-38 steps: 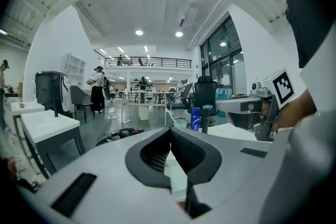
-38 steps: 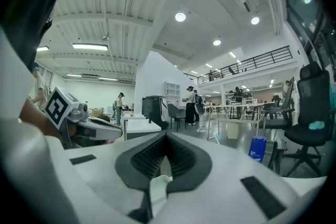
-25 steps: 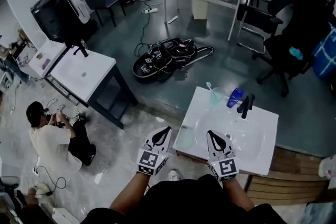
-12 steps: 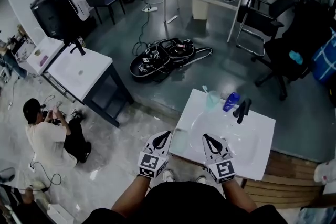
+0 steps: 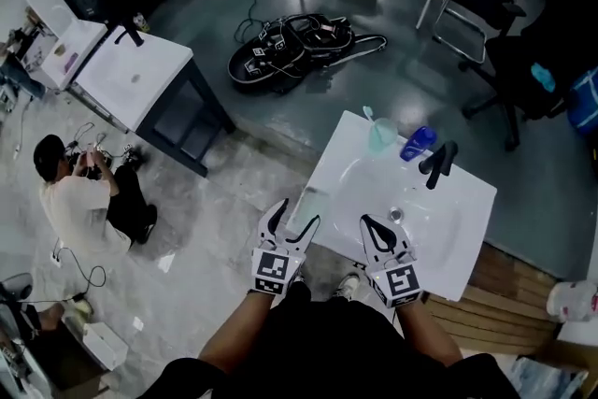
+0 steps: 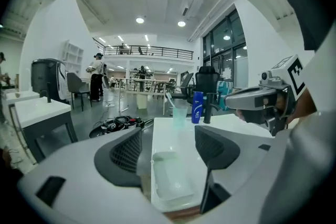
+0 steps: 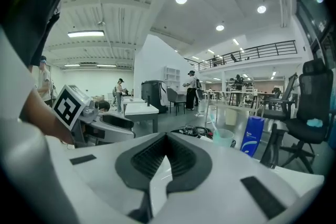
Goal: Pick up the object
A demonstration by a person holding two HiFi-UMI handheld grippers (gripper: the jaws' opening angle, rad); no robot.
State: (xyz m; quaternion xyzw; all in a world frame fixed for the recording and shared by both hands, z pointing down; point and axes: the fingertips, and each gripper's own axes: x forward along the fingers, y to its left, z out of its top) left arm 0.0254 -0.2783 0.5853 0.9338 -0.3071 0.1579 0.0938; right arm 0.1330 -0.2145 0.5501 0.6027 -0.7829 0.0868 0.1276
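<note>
A white sink counter (image 5: 467, 201) stands in front of me with a black faucet (image 5: 437, 163). On its far side are a blue bottle (image 5: 418, 143) and a pale green cup (image 5: 381, 135) with a toothbrush in it. A clear shallow tray (image 5: 306, 204) lies at the near left corner. My left gripper (image 5: 294, 215) hovers at that corner. Its jaws have just been opening and now stand open, with the tray (image 6: 170, 178) low between them and not pressed. My right gripper (image 5: 374, 229) is shut and empty over the basin's near rim. The right gripper view shows the bottle (image 7: 253, 136) and the cup (image 7: 224, 138) ahead.
A person (image 5: 79, 210) sits on the floor at the left beside a second sink unit (image 5: 140, 79). Black bags and cables (image 5: 290, 51) lie on the dark floor beyond. Office chairs (image 5: 533, 61) stand at the right, and a wooden step (image 5: 505, 322) lies beside the counter.
Both grippers have sunk toward the sink counter's near edge. The left gripper's jaws, shut before, now stand apart over the clear tray. The right gripper stays shut.
</note>
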